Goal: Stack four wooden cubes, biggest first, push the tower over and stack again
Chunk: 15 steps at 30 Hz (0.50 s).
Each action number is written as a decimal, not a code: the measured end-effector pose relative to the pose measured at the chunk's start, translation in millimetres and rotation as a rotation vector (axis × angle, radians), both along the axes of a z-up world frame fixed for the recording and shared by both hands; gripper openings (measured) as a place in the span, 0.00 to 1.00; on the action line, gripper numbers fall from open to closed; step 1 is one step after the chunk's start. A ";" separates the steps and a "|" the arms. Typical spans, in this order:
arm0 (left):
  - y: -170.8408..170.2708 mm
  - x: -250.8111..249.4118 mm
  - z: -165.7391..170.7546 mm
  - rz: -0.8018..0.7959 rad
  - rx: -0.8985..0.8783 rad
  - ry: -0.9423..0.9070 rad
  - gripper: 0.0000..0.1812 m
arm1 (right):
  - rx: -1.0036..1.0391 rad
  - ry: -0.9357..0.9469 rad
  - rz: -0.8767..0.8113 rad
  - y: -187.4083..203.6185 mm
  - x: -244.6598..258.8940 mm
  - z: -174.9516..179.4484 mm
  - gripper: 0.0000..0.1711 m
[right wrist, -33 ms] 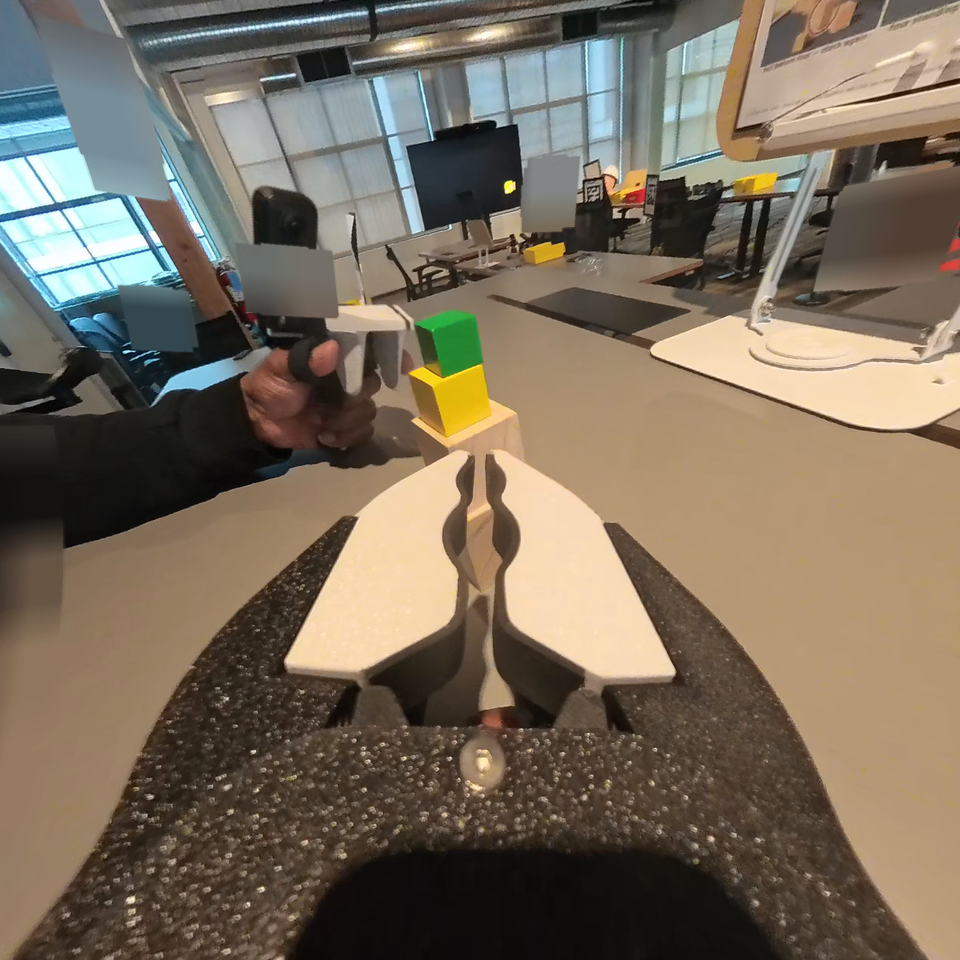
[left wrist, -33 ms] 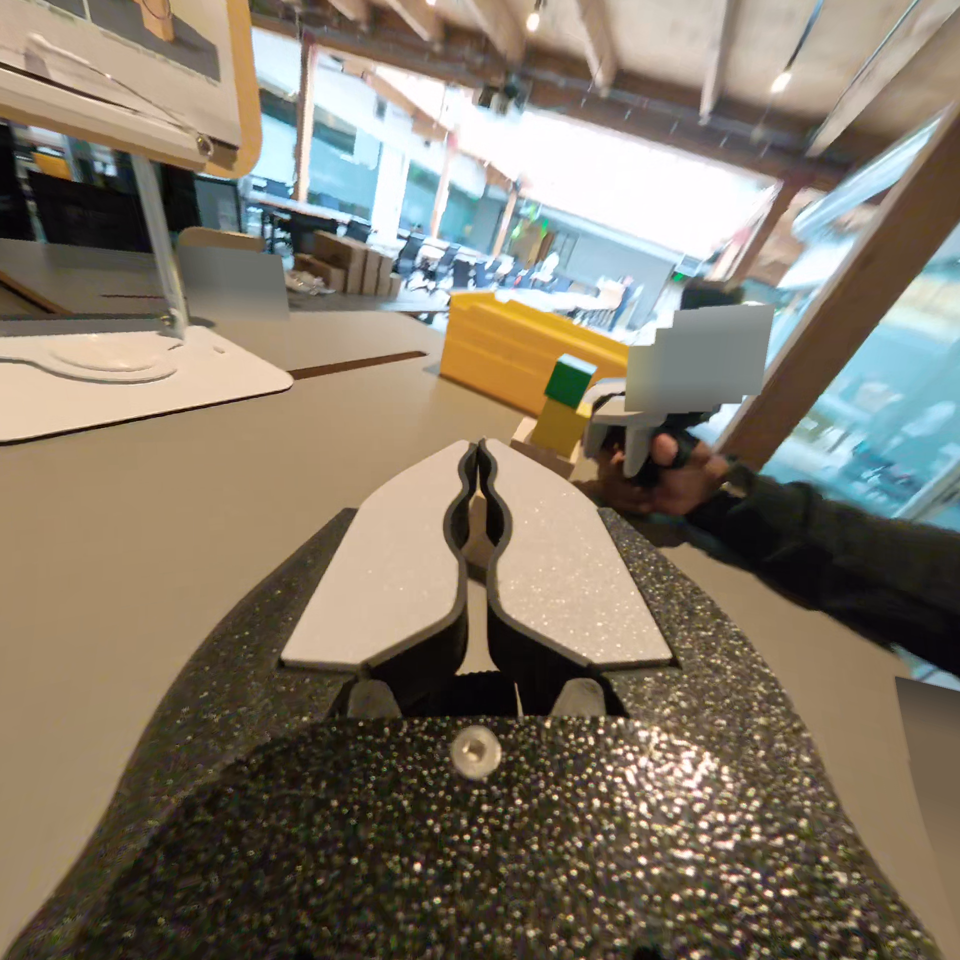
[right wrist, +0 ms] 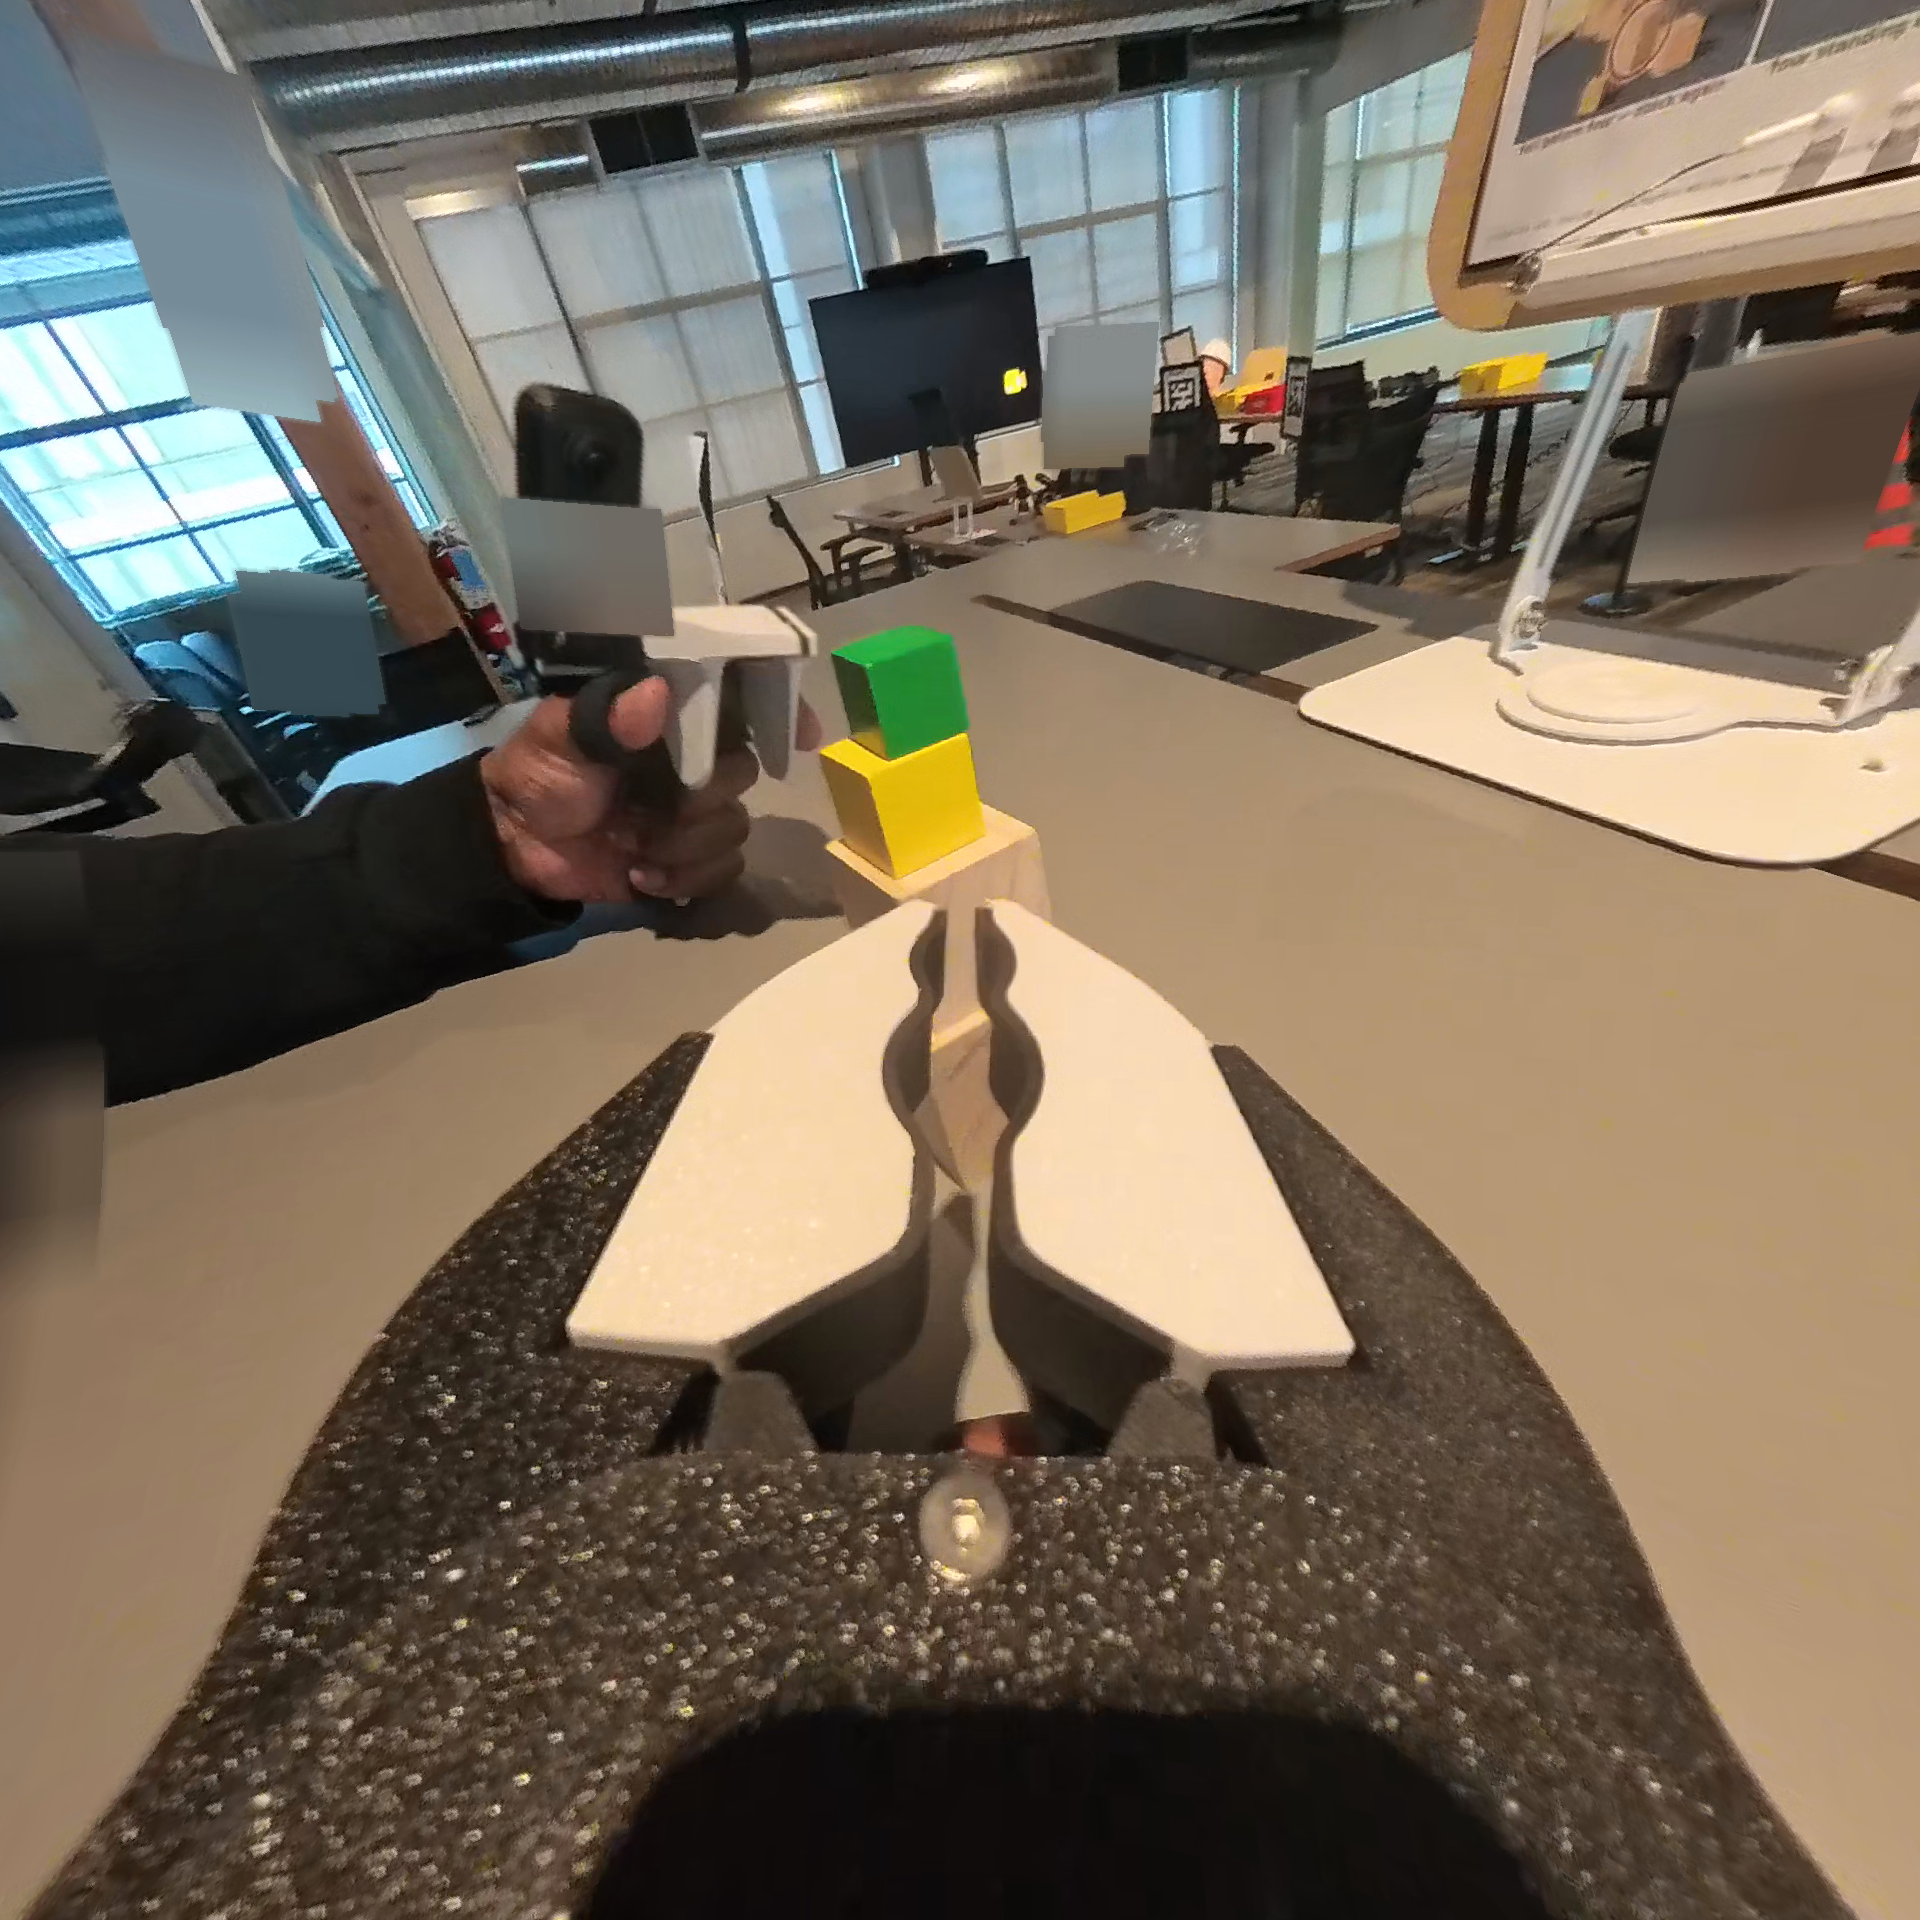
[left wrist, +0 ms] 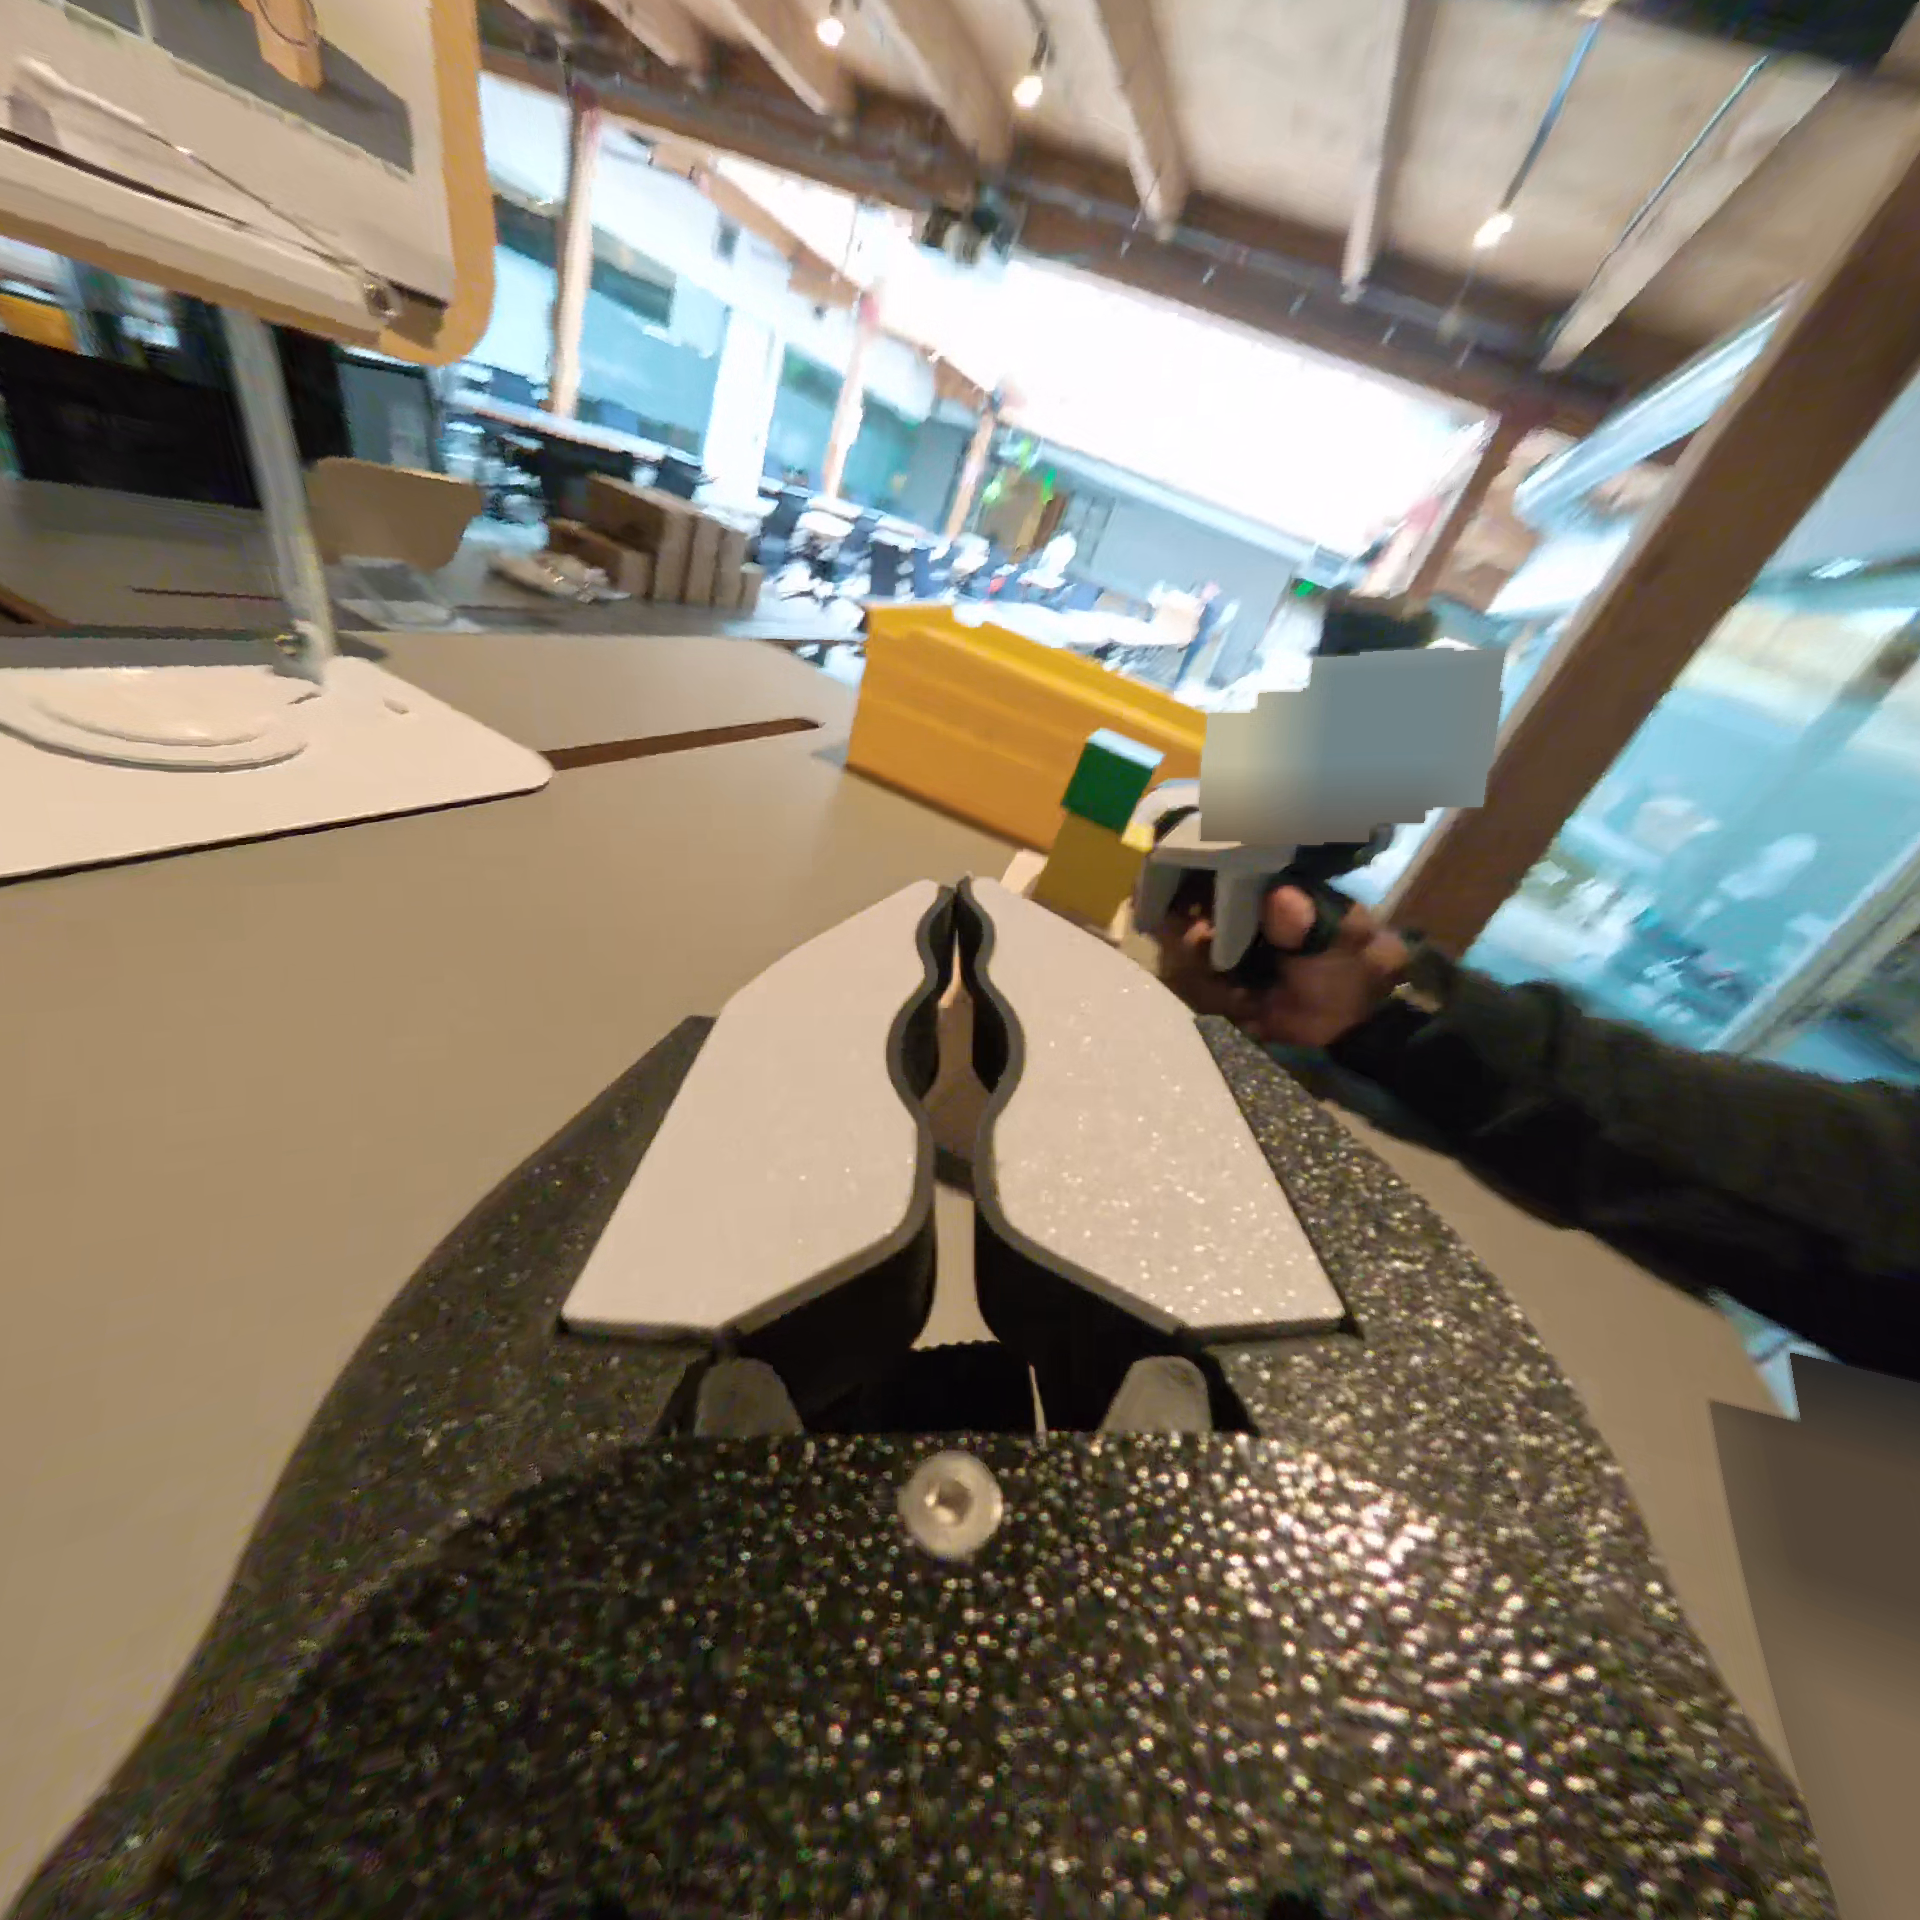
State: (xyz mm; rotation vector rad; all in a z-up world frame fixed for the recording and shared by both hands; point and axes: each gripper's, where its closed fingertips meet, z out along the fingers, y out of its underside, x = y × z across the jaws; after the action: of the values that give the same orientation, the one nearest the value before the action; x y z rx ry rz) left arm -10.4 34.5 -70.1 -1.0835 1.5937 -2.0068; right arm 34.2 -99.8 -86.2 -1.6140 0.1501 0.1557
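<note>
A tower stands on the grey table (right wrist: 1351,1039): a green cube (right wrist: 902,691) on a yellow cube (right wrist: 906,800) on a pale wooden cube (right wrist: 951,873). More pale wood shows below it through the gap between my right fingers. My right gripper (right wrist: 961,914) is shut and empty, pointing at the tower's base. My left gripper (right wrist: 769,727), held in a hand, is close to the left of the green and yellow cubes. In the left wrist view my left gripper (left wrist: 956,888) is shut and empty, and the green cube (left wrist: 1110,774), yellow cube (left wrist: 1091,868) and right gripper (left wrist: 1184,873) lie ahead right.
A white stand base (right wrist: 1610,748) with a tilted board above it sits at the right of the table; it also shows in the left wrist view (left wrist: 260,769). A yellow bin (left wrist: 987,717) stands behind the tower. A black mat (right wrist: 1216,623) lies farther back. There is about 15 cm between the tips of the two grippers.
</note>
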 end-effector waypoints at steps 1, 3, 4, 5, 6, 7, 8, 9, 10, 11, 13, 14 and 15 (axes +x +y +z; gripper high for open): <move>-1.3 -3.4 3.8 -0.043 -0.051 -0.004 0.00 | 0.003 0.001 -0.005 1.0 -0.6 0.4 0.04; -2.7 -9.1 11.7 -0.113 -0.154 -0.013 0.00 | 0.010 0.002 -0.021 2.6 -0.8 1.1 0.06; -3.4 -11.4 14.8 -0.149 -0.203 -0.010 0.00 | 0.014 0.002 -0.031 3.0 -0.4 1.6 0.06; -3.4 -13.0 17.1 -0.175 -0.247 -0.008 0.00 | 0.019 -0.001 -0.040 3.0 -0.4 2.2 0.07; -2.1 -14.0 19.5 -0.189 -0.283 -0.011 0.00 | 0.025 -0.007 -0.051 2.6 0.1 3.2 0.07; -1.0 -15.7 22.1 -0.205 -0.313 -0.021 0.00 | 0.034 -0.015 -0.065 1.5 0.9 4.6 0.07; 0.3 -17.5 24.3 -0.220 -0.336 -0.030 0.00 | 0.048 -0.022 -0.078 -0.2 1.2 6.8 0.07; 1.8 -18.6 25.7 -0.227 -0.352 -0.036 0.00 | 0.065 -0.027 -0.085 -1.9 1.0 9.4 0.06; 3.2 -19.1 26.6 -0.230 -0.363 -0.040 0.00 | 0.082 -0.029 -0.090 -3.6 0.4 11.9 0.04; 3.9 -19.2 26.9 -0.233 -0.370 -0.040 0.00 | 0.097 -0.032 -0.093 -4.9 -0.8 13.9 0.01; 4.3 -17.9 26.0 -0.226 -0.371 -0.033 0.00 | 0.114 -0.038 -0.101 -6.2 -3.1 16.5 0.00; 3.6 -17.1 25.2 -0.223 -0.364 -0.028 0.00 | 0.117 -0.042 -0.106 -6.1 -4.1 16.8 0.00; 2.3 -16.6 24.3 -0.221 -0.354 -0.024 0.00 | 0.117 -0.045 -0.111 -5.6 -5.2 16.8 0.00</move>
State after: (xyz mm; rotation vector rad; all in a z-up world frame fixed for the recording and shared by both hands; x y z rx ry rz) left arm -27.0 36.8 -45.8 -1.0307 1.4329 -2.5103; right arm 29.0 -105.4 -69.4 -1.4881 0.1916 0.0419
